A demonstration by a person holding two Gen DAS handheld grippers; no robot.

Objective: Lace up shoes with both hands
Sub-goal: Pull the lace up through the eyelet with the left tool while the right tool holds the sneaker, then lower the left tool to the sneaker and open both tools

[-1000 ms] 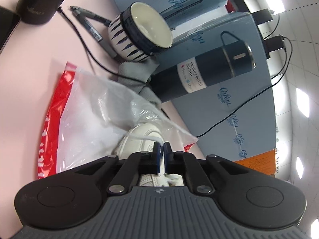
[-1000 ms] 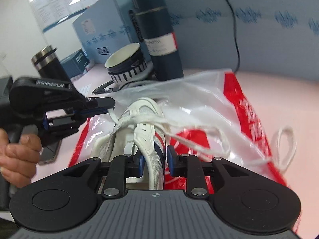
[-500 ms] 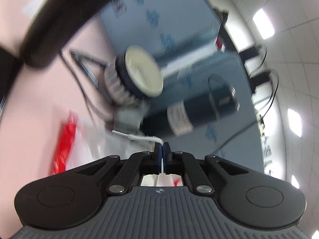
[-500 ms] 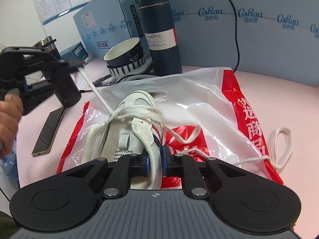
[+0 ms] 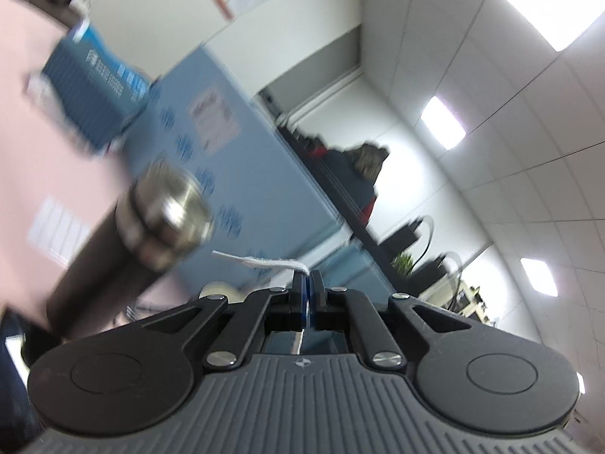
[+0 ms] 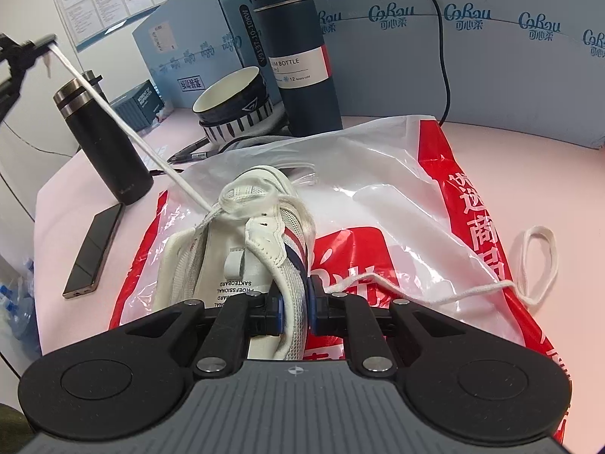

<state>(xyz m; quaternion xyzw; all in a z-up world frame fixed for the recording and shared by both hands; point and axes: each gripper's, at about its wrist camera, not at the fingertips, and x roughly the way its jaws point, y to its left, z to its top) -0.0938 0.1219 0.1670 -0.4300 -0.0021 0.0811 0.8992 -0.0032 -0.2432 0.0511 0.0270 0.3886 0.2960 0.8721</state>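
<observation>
The right gripper (image 6: 294, 312) clamps the white shoe's (image 6: 261, 238) side wall on the plastic bag (image 6: 397, 189); the left gripper (image 5: 307, 278), up and away to the left, pinches the lace (image 6: 128, 128) taut, running diagonally from the eyelets

White shoe (image 6: 261, 242) with red and navy side stripes; white lace (image 6: 124, 125); red-and-white plastic bag (image 6: 435, 204); pink table (image 6: 537, 174); navy bottle (image 6: 295, 56); black tumbler (image 6: 106, 140).

Shoe (image 6: 261, 242) on bag (image 6: 397, 196), phone (image 6: 94, 249) left.
</observation>
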